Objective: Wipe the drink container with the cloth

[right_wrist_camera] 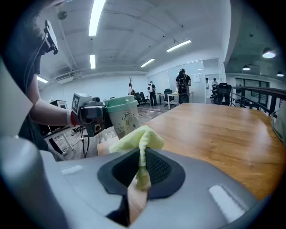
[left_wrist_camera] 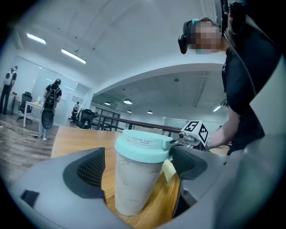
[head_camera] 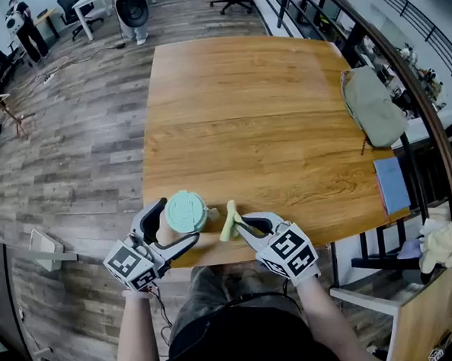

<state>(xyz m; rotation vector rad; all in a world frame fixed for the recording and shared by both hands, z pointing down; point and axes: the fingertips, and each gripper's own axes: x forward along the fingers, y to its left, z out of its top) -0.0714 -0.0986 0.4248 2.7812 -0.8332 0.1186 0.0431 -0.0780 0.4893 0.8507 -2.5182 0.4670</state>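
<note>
A: Drink container [head_camera: 186, 213], position?
B: Upright on the table [head_camera: 244, 98], at the near edge, close to the person's body. Pale cup, mint lid [left_wrist_camera: 144, 144] on.
A: Left gripper [head_camera: 179, 221]?
B: Jaws spread, one on each side of the drink container. A gap shows at one pad [left_wrist_camera: 87, 172]; the other sits close to the lid's rim. Not clamped.
A: Cloth [head_camera: 228, 221]?
B: Yellow-green, bunched, just beside the drink container on its right. Contact between them: cannot tell.
A: Right gripper [head_camera: 238, 223]?
B: Jaws pressed together, pinching the cloth. A fold stands up above them.
A: Elsewhere on the table?
B: An olive bag [head_camera: 372, 106] at the far right edge, well apart.
</note>
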